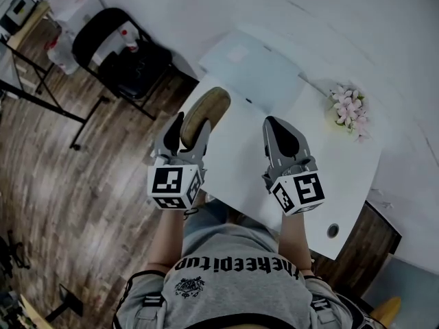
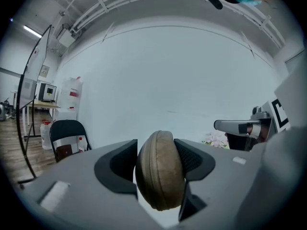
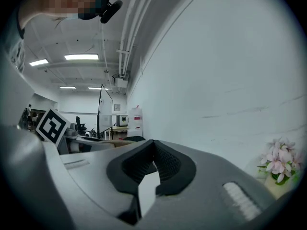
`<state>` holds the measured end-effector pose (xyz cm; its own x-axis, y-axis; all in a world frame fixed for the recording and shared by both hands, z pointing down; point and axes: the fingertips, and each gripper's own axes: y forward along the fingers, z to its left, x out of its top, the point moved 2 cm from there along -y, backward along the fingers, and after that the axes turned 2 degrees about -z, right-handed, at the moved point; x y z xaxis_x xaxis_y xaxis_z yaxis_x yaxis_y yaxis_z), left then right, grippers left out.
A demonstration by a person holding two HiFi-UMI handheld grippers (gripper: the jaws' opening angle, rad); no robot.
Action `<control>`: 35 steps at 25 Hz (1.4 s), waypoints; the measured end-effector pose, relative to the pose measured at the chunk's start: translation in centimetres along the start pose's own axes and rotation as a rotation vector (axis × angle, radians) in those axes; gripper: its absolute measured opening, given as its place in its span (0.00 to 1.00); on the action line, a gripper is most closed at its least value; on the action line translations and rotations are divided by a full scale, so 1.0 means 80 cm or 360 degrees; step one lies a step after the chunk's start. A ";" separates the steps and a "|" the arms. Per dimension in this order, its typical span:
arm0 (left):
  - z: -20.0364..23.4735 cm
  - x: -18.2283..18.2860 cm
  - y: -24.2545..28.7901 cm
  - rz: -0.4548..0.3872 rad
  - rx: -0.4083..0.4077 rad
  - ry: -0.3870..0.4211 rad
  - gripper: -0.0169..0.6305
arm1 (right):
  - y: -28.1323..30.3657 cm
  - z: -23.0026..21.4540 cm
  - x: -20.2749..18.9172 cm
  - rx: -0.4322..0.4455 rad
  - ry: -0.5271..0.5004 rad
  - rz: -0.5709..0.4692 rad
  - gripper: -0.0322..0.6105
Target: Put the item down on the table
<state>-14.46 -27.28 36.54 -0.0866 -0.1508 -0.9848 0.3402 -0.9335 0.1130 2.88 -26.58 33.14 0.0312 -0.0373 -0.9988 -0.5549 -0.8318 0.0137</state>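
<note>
The left gripper (image 1: 191, 125) pinched the brown oval case (image 2: 160, 176) between its jaws, the table (image 1: 240, 163) below, the right gripper (image 3: 148, 176) pressed together empty; best lowered flat before letting go.

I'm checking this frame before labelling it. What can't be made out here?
- Brown oval case: head view, near end hidden by left gripper; contact with white table unclear.
- Small round thing at table's near corner: head view, too small to name.

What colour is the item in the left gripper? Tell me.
Tan-brown item, clearest in the left gripper view.
</note>
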 end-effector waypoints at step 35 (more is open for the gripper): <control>0.027 -0.165 0.091 0.0456 -0.0257 0.0043 0.43 | -0.001 -0.015 -0.051 -0.0315 -0.0011 0.0306 0.05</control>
<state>-12.84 -32.78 50.68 0.0584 -0.3894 -0.9192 0.4914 -0.7903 0.3660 3.80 -27.06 37.28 -0.0653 -0.2019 -0.9772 -0.3767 -0.9019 0.2115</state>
